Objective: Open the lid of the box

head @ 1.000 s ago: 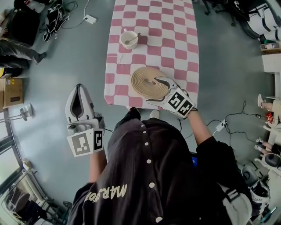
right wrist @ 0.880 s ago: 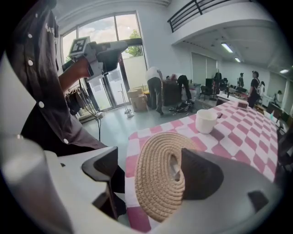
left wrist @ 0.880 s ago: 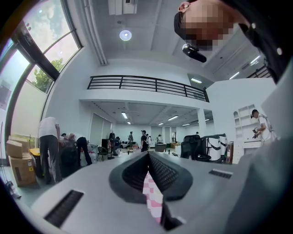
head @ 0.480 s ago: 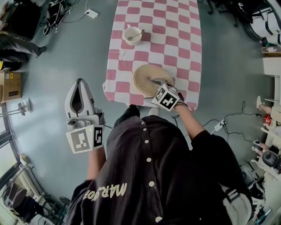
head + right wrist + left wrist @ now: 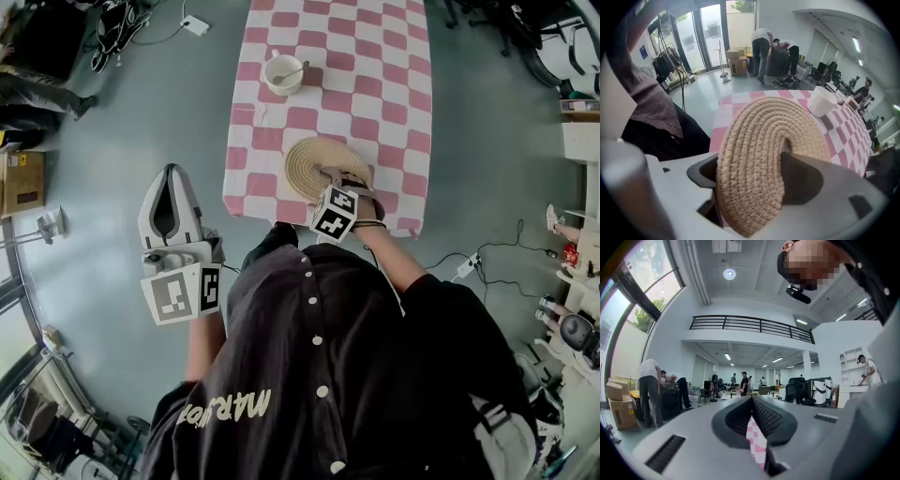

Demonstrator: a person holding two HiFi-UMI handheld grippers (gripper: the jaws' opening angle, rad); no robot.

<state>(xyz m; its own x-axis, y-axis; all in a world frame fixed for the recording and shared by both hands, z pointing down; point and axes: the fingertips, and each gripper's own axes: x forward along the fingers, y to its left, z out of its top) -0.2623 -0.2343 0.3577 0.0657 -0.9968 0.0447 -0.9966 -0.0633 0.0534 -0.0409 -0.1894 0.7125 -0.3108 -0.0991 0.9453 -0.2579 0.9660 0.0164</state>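
Lid (image 5: 307,161) lies between right hand-held gripper's (image 5: 342,178) closing jaws.

Bright, even daylight fills all three views, coming through tall windows (image 5: 644,287) and helped by a round ceiling lamp (image 5: 729,273). Shadows are short and soft. Wide-angle lenses bend the edges strongly. Both gripper views darken at the corners, and whatever lies nearest each lens looks soft.
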